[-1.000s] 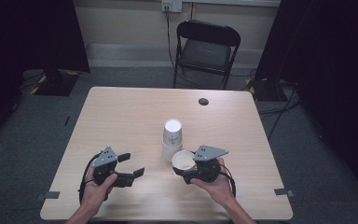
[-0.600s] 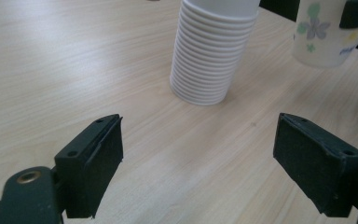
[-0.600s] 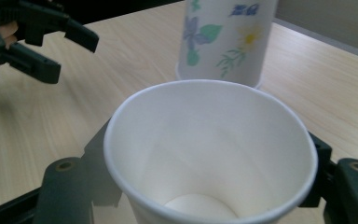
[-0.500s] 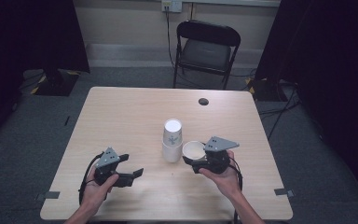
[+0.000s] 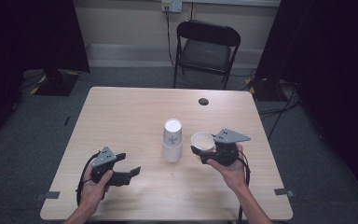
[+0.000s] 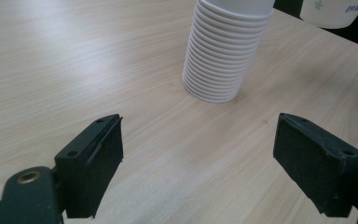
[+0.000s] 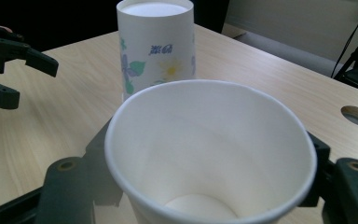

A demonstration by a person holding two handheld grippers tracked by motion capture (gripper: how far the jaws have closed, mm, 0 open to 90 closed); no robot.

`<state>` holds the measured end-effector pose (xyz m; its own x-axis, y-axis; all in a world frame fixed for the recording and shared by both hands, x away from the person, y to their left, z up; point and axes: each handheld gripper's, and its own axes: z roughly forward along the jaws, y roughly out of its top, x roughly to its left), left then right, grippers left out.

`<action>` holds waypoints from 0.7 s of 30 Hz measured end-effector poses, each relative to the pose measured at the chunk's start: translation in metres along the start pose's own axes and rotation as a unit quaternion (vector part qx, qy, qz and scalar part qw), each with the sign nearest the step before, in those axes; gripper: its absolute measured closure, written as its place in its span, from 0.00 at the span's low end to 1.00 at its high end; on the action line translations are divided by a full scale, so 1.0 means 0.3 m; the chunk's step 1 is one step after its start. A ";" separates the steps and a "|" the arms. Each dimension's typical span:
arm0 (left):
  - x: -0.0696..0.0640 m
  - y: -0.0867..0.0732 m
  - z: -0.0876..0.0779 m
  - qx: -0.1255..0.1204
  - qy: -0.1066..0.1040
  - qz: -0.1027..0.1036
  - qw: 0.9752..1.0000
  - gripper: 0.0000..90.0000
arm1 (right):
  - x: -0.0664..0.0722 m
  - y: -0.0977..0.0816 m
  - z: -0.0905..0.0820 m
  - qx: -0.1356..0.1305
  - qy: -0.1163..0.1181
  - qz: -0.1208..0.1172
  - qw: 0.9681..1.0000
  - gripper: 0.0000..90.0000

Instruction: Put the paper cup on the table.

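A stack of white paper cups (image 5: pixel 172 142) stands upside down at the table's middle, with a flower print on the top cup (image 7: pixel 156 46). My right gripper (image 5: pixel 204 153) is shut on a single paper cup (image 5: pixel 202 140), mouth up, held above the table just right of the stack; its jaws press the cup's sides (image 7: pixel 209 154). My left gripper (image 5: pixel 133 172) is open near the front left, jaws wide apart and pointing at the stack's ribbed base (image 6: pixel 223 60), with nothing between them.
The wooden table (image 5: pixel 121 121) has a round cable hole (image 5: pixel 203 101) at the back right. A black folding chair (image 5: pixel 205 49) stands behind the table. The person's hands come in from the front edge.
My right gripper has carried the single cup to the right and slightly up, away from the stack. The left gripper has stayed put.
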<state>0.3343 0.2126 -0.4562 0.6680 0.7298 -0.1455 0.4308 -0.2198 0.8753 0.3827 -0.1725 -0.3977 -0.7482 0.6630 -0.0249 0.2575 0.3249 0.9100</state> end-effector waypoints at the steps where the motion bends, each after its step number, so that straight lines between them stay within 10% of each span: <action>1: -0.001 -0.001 0.003 0.001 0.006 0.003 1.000 0.17 | -0.005 0.000 0.002 0.002 -0.002 -0.001 1.000 0.33; 21: -0.012 -0.005 0.009 0.008 0.021 0.019 1.000 0.17 | -0.148 0.027 0.117 0.023 -0.050 0.021 0.998 0.34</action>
<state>0.3330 0.2086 -0.4582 0.6588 0.7467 -0.0919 0.4154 -0.2592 0.8720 0.4396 -0.1757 -0.4038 -0.6724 0.7396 -0.0291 0.3175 0.3236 0.8913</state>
